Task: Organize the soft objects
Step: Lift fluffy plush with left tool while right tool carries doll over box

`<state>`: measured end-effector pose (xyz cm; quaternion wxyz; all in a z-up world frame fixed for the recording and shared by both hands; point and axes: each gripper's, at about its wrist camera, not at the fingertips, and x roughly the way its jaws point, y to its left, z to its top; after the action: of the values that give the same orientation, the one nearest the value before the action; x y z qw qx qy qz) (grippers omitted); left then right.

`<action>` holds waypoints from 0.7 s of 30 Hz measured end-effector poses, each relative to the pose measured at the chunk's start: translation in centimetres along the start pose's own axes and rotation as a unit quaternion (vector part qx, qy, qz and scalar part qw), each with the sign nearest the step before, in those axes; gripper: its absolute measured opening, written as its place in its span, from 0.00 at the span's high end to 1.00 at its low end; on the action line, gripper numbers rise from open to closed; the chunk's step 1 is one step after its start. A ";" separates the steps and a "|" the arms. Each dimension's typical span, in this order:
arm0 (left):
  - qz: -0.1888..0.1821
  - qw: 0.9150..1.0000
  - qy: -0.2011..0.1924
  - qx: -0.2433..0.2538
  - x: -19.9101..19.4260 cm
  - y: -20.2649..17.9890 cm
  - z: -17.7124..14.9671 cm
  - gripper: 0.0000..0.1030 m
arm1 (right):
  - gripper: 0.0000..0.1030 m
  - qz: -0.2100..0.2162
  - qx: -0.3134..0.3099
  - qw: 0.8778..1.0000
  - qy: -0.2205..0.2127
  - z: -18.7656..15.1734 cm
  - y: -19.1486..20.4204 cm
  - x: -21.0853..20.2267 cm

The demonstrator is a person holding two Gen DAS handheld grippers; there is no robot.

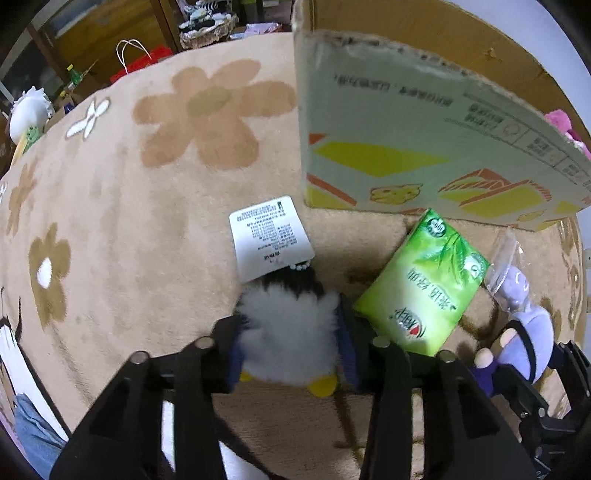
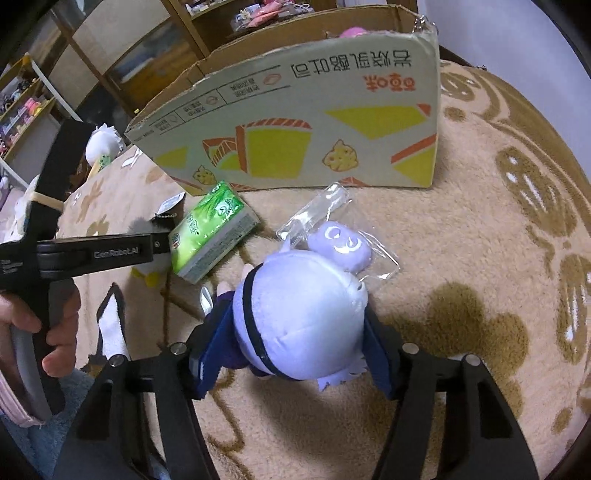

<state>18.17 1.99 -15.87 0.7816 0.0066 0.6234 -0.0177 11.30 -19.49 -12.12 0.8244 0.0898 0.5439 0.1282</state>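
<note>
My left gripper (image 1: 290, 332) is shut on a small white fluffy plush (image 1: 288, 332) with yellow feet, a dark head and a white paper tag (image 1: 269, 236), low over the beige rug. My right gripper (image 2: 295, 332) is shut on a lavender plush doll (image 2: 303, 317), whose clear plastic bag (image 2: 325, 218) trails ahead of it. The doll also shows at the right of the left wrist view (image 1: 532, 332). A green tissue pack (image 1: 424, 284) lies between the two plushes, also in the right wrist view (image 2: 210, 236). The open cardboard box (image 1: 424, 140) stands just beyond, with something pink (image 1: 561, 122) inside.
The beige flower-patterned rug (image 1: 166, 166) covers the surface. A white plush (image 1: 29, 110) sits at the far left edge of the rug. Shelves and a basket (image 1: 207, 26) stand behind. The left gripper's body (image 2: 92, 254) and my hand reach in at the left of the right wrist view.
</note>
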 end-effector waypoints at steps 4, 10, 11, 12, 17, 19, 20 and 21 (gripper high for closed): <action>-0.003 1.000 0.001 -0.001 0.1 0.5 0.0 0.67 | 0.35 -0.004 -0.003 1.000 -0.009 0.1 0.1 -0.6; -0.015 1.000 -0.006 -0.005 -0.6 0.4 -0.9 0.70 | 0.35 -0.007 -0.002 0.999 -0.036 0.1 -0.1 -2.2; -0.017 1.000 -0.007 -0.006 -0.7 0.5 -1.0 0.70 | 0.35 -0.009 -0.003 0.999 -0.042 0.1 -0.1 -2.5; -0.017 1.000 -0.007 -0.006 -0.9 0.3 -1.1 0.71 | 0.35 -0.009 -0.004 0.999 -0.049 0.2 -0.1 -2.9; -0.019 0.999 -0.027 -0.006 -2.1 0.4 -1.5 0.71 | 0.35 -0.010 -0.007 0.996 -0.086 0.5 -0.1 -4.6; -0.017 0.999 -0.044 -0.003 -3.0 0.7 -1.9 0.71 | 0.35 -0.011 -0.009 0.994 -0.107 0.7 -0.1 -5.4; -0.015 0.998 -0.053 -0.002 -3.6 0.8 -2.1 0.71 | 0.35 -0.012 -0.010 0.993 -0.117 0.8 -0.1 -5.8; -0.015 0.998 -0.066 -0.001 -4.3 0.8 -2.3 0.71 | 0.35 -0.013 -0.011 0.992 -0.125 0.8 -0.1 -6.2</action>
<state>14.98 2.95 -12.25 0.8207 -0.0043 0.5706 -0.0295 9.76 -21.50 -6.45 0.8884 0.0891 0.4362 0.1116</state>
